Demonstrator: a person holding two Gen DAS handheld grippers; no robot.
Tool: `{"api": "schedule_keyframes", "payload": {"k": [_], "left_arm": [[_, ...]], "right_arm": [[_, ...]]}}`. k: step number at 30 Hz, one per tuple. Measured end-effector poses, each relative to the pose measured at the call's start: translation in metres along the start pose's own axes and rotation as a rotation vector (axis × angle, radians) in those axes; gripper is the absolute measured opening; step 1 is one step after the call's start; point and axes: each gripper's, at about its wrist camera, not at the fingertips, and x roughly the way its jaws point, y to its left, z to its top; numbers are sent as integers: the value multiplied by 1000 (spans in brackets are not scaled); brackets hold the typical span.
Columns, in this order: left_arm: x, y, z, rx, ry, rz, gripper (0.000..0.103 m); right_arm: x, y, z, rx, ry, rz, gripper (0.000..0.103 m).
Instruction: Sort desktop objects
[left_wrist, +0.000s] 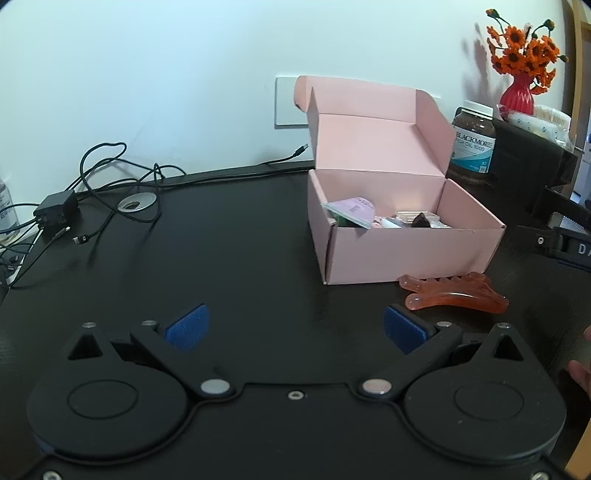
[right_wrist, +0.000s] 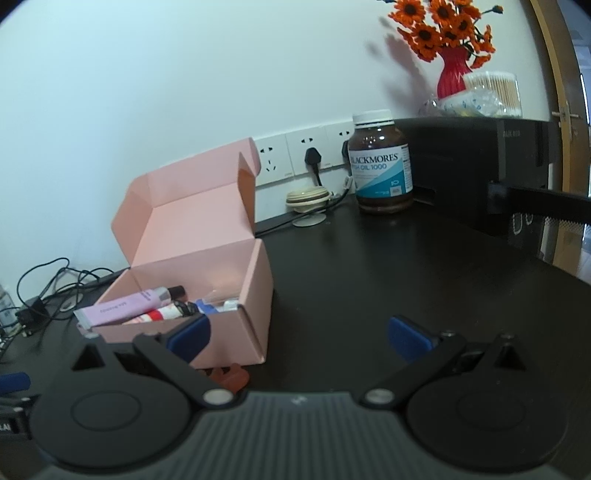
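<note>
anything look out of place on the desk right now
The orange comb lies loose on the desk in front of the open pink box, while the other small items already sit inside it. A purple tube pokes over the box's rim. Nothing looks spilled or damaged.

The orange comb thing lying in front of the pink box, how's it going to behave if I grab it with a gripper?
The orange comb looks like glossy, translucent resin, so probably stiff and somewhat slippery against the pads. It lies flat on the desk, so it likely won't roll, but getting fingers under it may be awkward. Its teeth could chip if dropped.
</note>
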Motion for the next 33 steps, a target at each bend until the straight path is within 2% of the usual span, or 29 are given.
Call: {"api": "schedule_keyframes", "payload": {"k": [8,13,15,24,33], "left_arm": [[0,-6,-1,13,7,-28,103],[1,-10,-3,12,67,-136,103],[-2,-13,-4,12,65,-152,103],[5,-55,4,123,32,-174,103],[45,-65,21,-50,124,-191,103]], "right_arm": [[-1,6,-2,-35,-11,-8,102],[0,1,-1,-14,-1,15,102],[1,-1,0,0,2,25,102],[2,-15,1,93,12,18,102],[6,-25,1,153,32,34,102]]}}
